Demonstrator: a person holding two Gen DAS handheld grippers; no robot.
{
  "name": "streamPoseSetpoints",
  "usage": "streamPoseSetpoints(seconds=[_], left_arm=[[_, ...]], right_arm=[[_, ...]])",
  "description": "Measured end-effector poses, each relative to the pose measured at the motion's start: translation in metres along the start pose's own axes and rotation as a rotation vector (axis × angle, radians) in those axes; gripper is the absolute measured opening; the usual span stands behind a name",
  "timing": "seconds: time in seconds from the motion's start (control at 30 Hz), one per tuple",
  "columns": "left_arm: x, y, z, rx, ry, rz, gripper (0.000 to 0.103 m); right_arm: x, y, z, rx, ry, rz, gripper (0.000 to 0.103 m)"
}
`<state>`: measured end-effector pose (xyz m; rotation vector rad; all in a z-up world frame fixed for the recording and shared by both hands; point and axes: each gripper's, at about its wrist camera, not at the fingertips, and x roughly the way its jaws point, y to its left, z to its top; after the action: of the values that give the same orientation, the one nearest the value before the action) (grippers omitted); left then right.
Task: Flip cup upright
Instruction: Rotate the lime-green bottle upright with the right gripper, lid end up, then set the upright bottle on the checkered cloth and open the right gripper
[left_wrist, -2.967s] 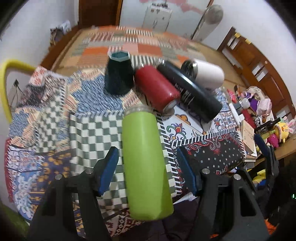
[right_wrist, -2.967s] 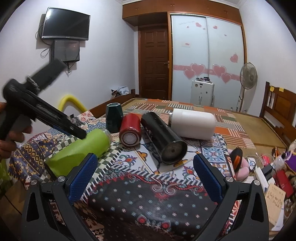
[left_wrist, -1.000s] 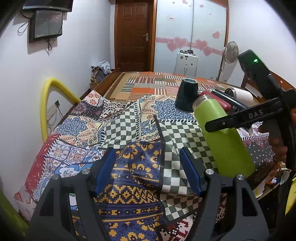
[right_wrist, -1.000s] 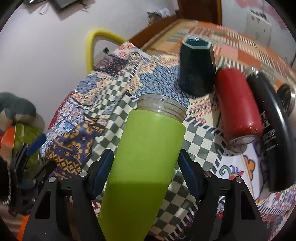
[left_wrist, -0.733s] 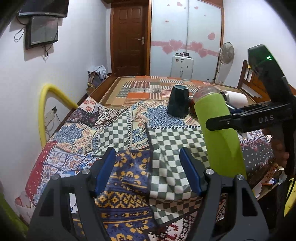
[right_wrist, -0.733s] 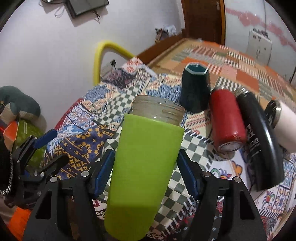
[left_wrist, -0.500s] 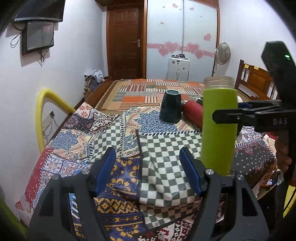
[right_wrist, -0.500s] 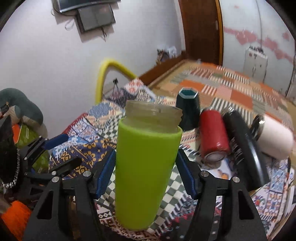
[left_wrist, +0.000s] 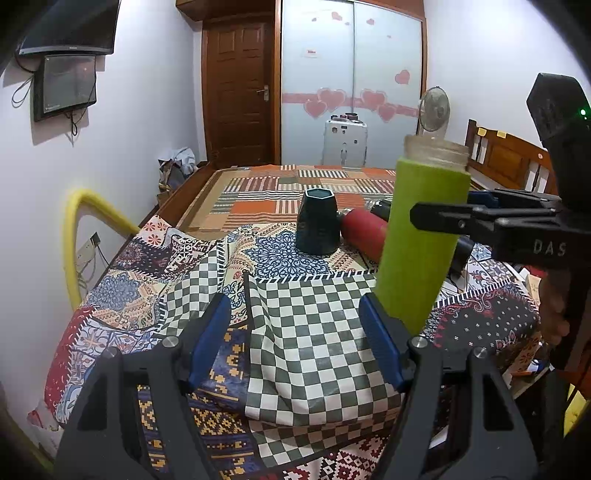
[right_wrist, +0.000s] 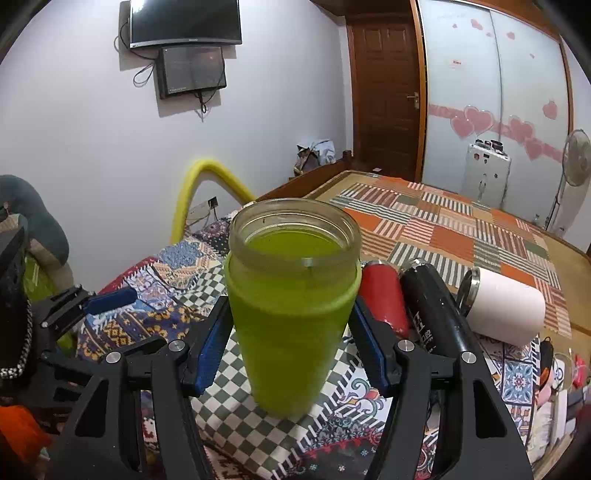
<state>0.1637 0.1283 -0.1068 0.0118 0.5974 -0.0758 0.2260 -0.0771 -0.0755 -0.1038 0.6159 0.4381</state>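
1. Now the green cup (right_wrist: 291, 310) stands with its open glass mouth up on the checked part of the patchwork cloth (left_wrist: 306, 332).
2. The right gripper (right_wrist: 290, 343) holds the green cup, with a blue pad pressed on each side of it.
3. From the left wrist view, the green cup (left_wrist: 421, 236) leans a little, and the right gripper's black finger crosses in front of it.
4. From this view its bottom looks to touch the cloth, but the left gripper's blue pad hides part of it, so I cannot tell for sure.
5. The left gripper (left_wrist: 295, 339) has its fingers wide apart and nothing is between them.
6. It hangs over the checked cloth, just beside the green cup on the left.
7. A dark teal cup (left_wrist: 317, 221) stands behind the green cup, and its wide end is down.
8. A red bottle (right_wrist: 382, 299) lies on its side beside the green cup.
9. A black bottle (right_wrist: 432, 310) lies next to the red bottle.
10. A white bottle (right_wrist: 504, 306) lies on its side past the black one.
11. A yellow hoop (left_wrist: 74, 236) sticks up at the left edge of the cloth, by the wall.
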Motion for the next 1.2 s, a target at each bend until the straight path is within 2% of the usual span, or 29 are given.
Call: streamPoseSetpoints(seconds=[0.63,0.83,0.9,0.97,1.0,1.2], left_arm=[[0.013,0.005,-0.005,-0.026,0.03,-0.011,0.072],[0.006,0.003,-0.003,-0.023,0.012,-0.011,0.078],[0.003,0.001,-0.001,-0.018,0.002,-0.007,0.078],[-0.002,-0.001,0.001,-0.012,-0.011,-0.003,0.078],[-0.005,-0.002,0.002,-0.01,-0.02,0.0,0.078],[-0.033,-0.011,0.014,-0.021,-0.093,-0.005,0.078]], right_arm=[[0.003,0.015,-0.021,-0.079,-0.019,-0.047,0.061],[0.003,0.012,-0.017,-0.043,-0.016,-0.025,0.061],[0.002,0.008,-0.016,-0.02,-0.007,-0.001,0.065],[-0.001,0.008,-0.016,-0.01,-0.019,-0.011,0.079],[-0.006,0.007,-0.017,-0.01,-0.035,-0.021,0.081],[-0.044,0.012,-0.018,-0.023,-0.121,-0.057,0.083]])
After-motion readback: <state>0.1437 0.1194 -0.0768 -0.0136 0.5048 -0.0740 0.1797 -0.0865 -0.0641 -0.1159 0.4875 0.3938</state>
